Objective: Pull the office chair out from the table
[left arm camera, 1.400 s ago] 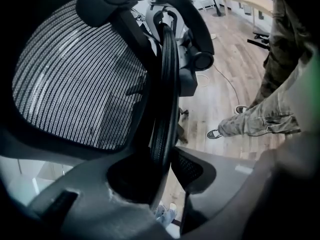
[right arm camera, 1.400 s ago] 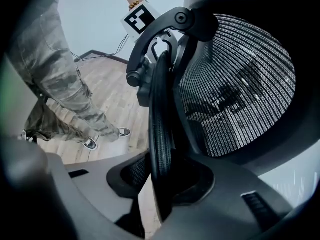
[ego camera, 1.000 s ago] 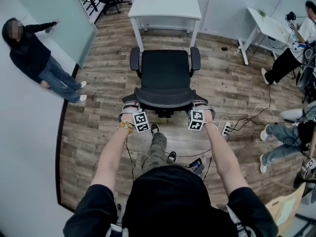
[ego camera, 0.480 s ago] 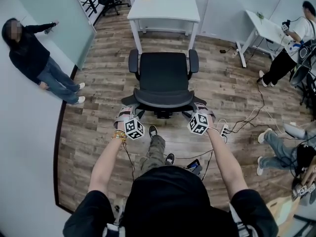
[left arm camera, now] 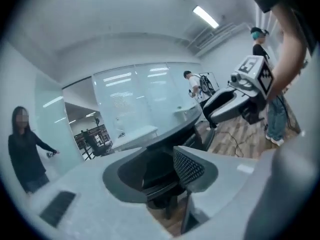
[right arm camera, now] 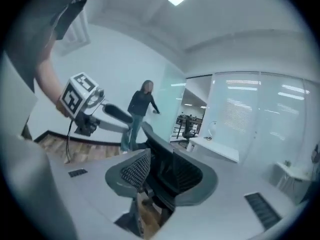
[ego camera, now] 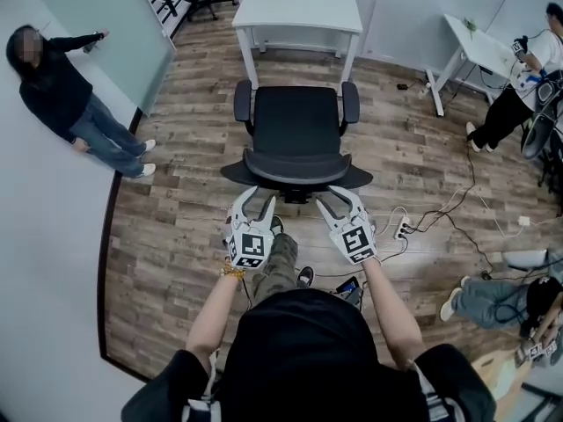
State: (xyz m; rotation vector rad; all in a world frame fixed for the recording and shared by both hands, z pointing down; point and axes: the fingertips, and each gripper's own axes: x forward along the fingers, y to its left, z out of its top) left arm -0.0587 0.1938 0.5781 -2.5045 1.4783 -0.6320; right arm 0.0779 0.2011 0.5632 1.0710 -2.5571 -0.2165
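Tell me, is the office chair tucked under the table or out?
Out: the office chair stands wholly clear of the white table, not under it.

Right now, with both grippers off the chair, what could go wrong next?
1. The left gripper and right gripper stand open, jaws having just narrowed slightly with nothing between them, so the office chair is unheld and might shift or swivel if bumped.
2. A power strip and cables lie to its right; pulling further back could snag them.
3. The person's shoe sits just behind the chair and could be struck.
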